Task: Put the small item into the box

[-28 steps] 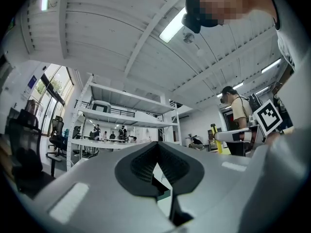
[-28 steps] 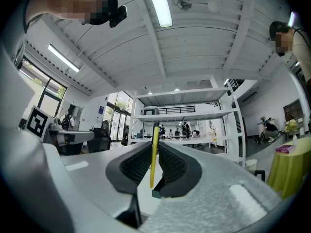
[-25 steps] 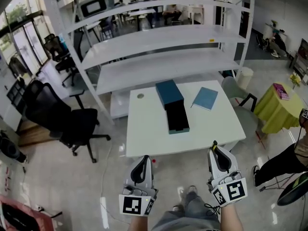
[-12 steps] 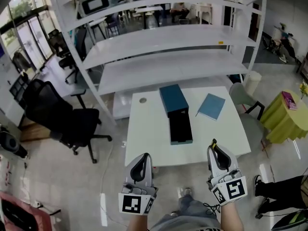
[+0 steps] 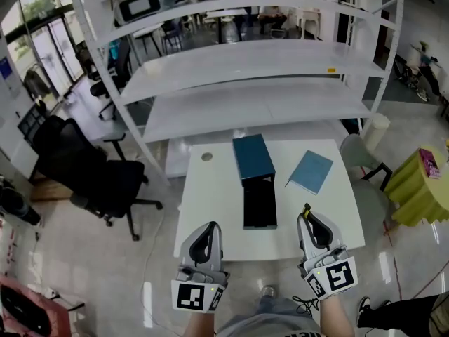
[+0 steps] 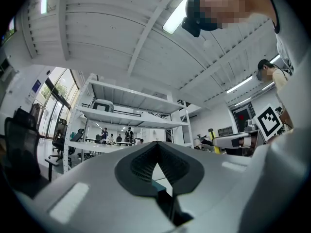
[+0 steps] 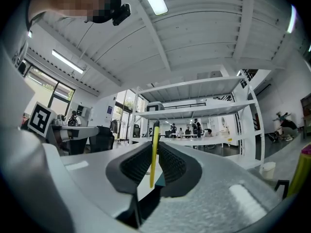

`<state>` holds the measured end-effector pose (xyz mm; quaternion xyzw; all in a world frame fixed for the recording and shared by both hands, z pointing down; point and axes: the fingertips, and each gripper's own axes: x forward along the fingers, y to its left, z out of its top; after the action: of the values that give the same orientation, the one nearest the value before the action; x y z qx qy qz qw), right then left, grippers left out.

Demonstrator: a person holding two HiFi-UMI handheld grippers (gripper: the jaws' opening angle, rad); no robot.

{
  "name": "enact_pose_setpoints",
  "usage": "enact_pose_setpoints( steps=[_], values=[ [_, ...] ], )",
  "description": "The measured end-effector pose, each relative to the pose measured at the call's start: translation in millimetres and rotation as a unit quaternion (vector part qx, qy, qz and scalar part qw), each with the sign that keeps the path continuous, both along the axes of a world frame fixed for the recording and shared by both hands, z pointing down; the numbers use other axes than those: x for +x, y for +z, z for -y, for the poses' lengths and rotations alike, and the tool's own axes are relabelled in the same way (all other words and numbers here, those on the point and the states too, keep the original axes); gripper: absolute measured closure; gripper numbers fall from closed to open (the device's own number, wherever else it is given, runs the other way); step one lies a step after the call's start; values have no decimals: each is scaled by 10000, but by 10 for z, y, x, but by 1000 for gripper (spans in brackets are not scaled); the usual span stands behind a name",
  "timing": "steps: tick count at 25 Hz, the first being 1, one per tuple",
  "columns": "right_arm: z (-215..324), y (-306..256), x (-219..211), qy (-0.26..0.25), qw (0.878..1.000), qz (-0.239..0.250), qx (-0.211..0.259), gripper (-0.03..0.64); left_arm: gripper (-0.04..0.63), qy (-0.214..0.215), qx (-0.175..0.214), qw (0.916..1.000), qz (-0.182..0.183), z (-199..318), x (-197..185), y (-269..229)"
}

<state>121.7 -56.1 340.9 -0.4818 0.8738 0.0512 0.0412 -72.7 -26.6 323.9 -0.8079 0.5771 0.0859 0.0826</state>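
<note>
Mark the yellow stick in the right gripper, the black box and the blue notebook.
yellow stick (image 7: 154,154), right gripper view, middle of its shaft.
black box (image 5: 259,206), head view, bare floor of its inside.
blue notebook (image 5: 311,172), head view, middle of its cover.

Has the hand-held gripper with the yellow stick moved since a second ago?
Yes, the right hand-held gripper has come forward over the white table, toward the black box.

Both grippers held low, side by side, pointing forward.
The left gripper (image 5: 208,229) has its jaws pressed together on nothing; the right gripper (image 5: 307,217), over the desk's (image 5: 210,202) near edge, clamps a thin yellow item (image 7: 153,149) that pokes past its tips.
</note>
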Motion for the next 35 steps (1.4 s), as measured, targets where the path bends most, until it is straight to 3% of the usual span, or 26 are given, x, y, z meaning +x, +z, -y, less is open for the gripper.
enact_pose_setpoints(
  steps=[15, 21, 35],
  values=[
    [560, 113, -56, -400, 9989, 57, -252, 571, 583, -119, 13, 9999, 83, 514, 130, -55],
    [746, 197, -167, -303, 9983, 48, -495, 571, 581, 147, -58, 9996, 236, 719, 130, -59],
    [1234, 687, -343, -13, 9887, -93, -1495, 571, 581, 651, -261, 9974, 168, 1238, -8, 76]
  ],
)
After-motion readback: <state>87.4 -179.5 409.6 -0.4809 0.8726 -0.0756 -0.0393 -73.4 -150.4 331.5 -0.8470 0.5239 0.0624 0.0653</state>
